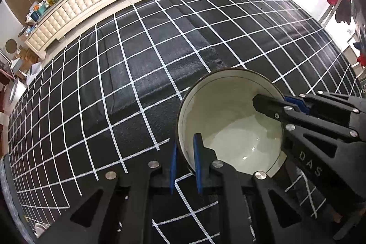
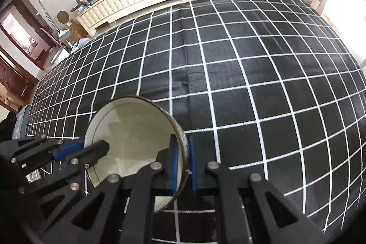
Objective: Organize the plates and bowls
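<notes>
Pale cream bowl on black, white-gridded cloth

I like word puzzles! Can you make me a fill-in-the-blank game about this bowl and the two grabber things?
1. The left hand-held gripper and the right hand-held gripper both pinch the rim of one ____.
2. The inside of the bowl is white and holds ____.
3. The tablecloth is black with white ____.
4. One pad of each gripper is inside the bowl, the other is ____.

Missing words: bowl; nothing; lines; outside
</notes>
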A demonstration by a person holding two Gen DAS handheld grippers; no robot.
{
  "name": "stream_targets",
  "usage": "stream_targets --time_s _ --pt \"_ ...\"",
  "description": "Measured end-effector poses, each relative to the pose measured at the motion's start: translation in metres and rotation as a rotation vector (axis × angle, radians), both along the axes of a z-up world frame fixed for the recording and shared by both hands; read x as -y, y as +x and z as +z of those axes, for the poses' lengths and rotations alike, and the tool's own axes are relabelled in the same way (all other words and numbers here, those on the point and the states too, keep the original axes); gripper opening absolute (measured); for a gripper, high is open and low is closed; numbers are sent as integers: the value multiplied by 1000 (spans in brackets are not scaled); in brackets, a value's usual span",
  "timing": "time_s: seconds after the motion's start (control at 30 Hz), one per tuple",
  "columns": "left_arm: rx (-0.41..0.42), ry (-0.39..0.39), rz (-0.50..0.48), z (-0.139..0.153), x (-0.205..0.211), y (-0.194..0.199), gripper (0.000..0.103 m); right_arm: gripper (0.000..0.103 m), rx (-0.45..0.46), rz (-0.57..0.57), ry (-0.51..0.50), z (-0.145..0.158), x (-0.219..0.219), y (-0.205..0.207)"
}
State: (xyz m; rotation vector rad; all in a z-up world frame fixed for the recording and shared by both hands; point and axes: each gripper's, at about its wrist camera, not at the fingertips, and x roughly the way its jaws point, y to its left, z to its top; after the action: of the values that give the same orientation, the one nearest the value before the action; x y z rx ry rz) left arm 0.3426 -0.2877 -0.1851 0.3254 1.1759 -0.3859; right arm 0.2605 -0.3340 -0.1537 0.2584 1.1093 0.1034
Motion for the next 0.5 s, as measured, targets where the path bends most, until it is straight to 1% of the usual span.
stream_targets --time_s 0.1,0.27,0.5 --pt "12 -13 9 8 -5 -4 9 13 19 9 -7 6 -7 -5" --pt "32 -14 34 22 -16 -17 9 13 42 16 18 22 -24 -14" --pt "73 -33 66 53 -50 -37 9 13 75 68 3 52 -56 -28"
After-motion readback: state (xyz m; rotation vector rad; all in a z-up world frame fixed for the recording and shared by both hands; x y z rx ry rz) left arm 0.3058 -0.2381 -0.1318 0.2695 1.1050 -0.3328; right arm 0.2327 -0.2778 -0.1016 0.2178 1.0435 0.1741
